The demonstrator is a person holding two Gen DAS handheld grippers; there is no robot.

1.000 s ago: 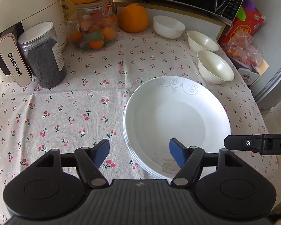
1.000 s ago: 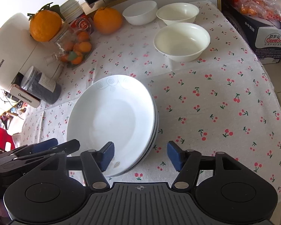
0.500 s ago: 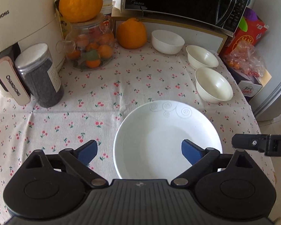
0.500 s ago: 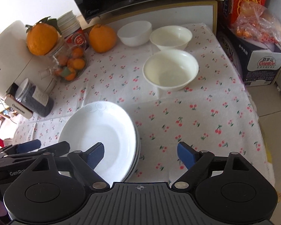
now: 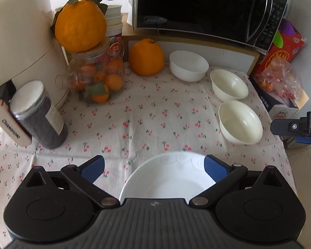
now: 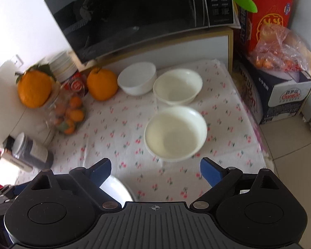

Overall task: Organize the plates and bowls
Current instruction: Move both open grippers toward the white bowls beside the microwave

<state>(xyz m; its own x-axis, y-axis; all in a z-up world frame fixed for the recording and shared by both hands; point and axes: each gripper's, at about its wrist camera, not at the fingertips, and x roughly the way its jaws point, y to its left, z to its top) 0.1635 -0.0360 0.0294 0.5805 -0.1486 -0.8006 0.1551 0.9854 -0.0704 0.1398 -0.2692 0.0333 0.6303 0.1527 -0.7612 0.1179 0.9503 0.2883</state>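
A stack of white plates (image 5: 172, 176) lies on the cherry-print cloth near the front edge, and shows partly in the right wrist view (image 6: 118, 191). Three white bowls stand apart at the back right: a far one (image 5: 188, 65) (image 6: 137, 77), a middle one (image 5: 229, 85) (image 6: 177, 86) and a near one (image 5: 240, 122) (image 6: 175, 132). My left gripper (image 5: 153, 169) is open and empty above the plates. My right gripper (image 6: 155, 170) is open and empty, short of the near bowl; it shows at the right edge of the left wrist view (image 5: 296, 127).
A microwave (image 5: 207, 8) sits on a shelf at the back. A glass jar of small oranges (image 5: 97, 76) with a large orange on top, a loose orange (image 5: 146, 57), a dark jar (image 5: 39, 114) and a white appliance (image 5: 16, 41) stand at the left. Boxes (image 6: 280, 91) stand beyond the right edge.
Both grippers have pulled back and up from the plate stack and opened wider. The right wrist view has swung toward the bowls. The plates and bowls have not moved.
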